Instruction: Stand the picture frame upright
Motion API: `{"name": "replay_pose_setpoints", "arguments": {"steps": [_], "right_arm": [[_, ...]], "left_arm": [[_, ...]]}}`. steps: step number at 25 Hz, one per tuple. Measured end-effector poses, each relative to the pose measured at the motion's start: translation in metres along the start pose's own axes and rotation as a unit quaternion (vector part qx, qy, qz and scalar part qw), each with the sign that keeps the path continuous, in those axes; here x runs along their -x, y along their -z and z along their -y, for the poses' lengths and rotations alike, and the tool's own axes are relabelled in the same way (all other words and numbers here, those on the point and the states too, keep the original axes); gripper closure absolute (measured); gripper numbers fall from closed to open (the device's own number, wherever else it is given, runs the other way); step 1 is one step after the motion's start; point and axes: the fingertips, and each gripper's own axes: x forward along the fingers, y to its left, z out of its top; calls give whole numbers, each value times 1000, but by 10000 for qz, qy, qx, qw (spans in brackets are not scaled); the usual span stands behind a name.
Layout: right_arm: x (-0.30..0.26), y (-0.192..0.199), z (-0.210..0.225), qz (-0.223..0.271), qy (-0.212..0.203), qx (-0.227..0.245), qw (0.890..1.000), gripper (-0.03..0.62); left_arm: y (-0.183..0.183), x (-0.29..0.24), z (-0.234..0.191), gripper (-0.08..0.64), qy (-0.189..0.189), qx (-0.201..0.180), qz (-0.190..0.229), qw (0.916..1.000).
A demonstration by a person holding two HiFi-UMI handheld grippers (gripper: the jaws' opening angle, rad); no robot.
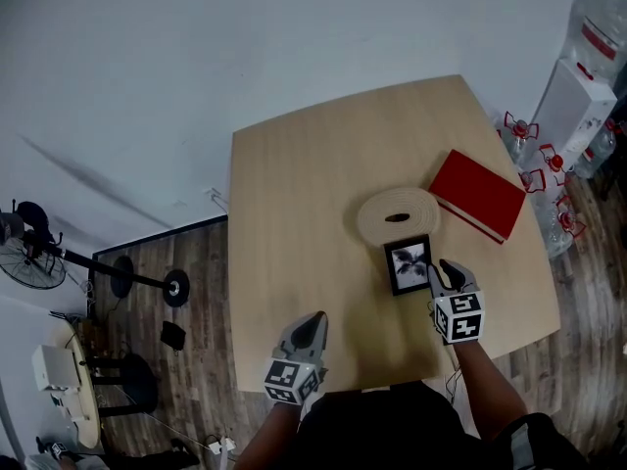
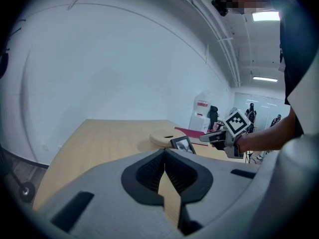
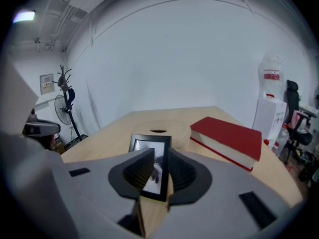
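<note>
Picture frame (image 1: 409,263) sits tilted back on the table (image 1: 294,213), top edge raised and its dark photo facing the person, just in front of a round beige mat (image 1: 397,213). A red book (image 1: 478,194) lies beside the mat. The right tongs (image 1: 438,267) are narrowly apart at the frame's right edge; in the right gripper view the frame's lower part (image 3: 151,163) shows in the gap, though contact with the pads is unclear. The left tongs (image 1: 315,323) hover near the table's near edge, tips together and empty, well apart from the frame.
</note>
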Motion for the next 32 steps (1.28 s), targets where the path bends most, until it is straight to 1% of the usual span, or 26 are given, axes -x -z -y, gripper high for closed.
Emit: {"name": "replay_pose_setpoints", "arguments": {"steps": [3,6,9,12,15,19,24,32], "right_arm": [[22,-8,-8,156,-89,254,9995,532],[41,-16,-18,241,-218,429,9985,540],[53,-25,-31,226,-515,632,9964,574],[63,-40,-40,336,-678,870,9933,577],[77,-55,-41,504,-682,977,9916,581],[92,-72,-38,707,-668,1080,9894,583],[104,-79,-30,936,-618,1065,9880,583],[116,-83,-21,1099,-622,1123,9856,583]], "left_arm": [[-4,-3,4,565,-40,-39,116,9999],[-11,-3,9,565,-43,-44,222,9997],[-16,-5,14,565,-53,-12,343,9994],[-17,-6,19,565,-48,64,417,9991],[-18,-7,28,565,1,72,459,9989],[-36,-10,38,565,76,91,690,9975],[-52,-14,51,565,131,-19,893,9959],[-57,-22,69,565,218,-44,900,9957]]}}
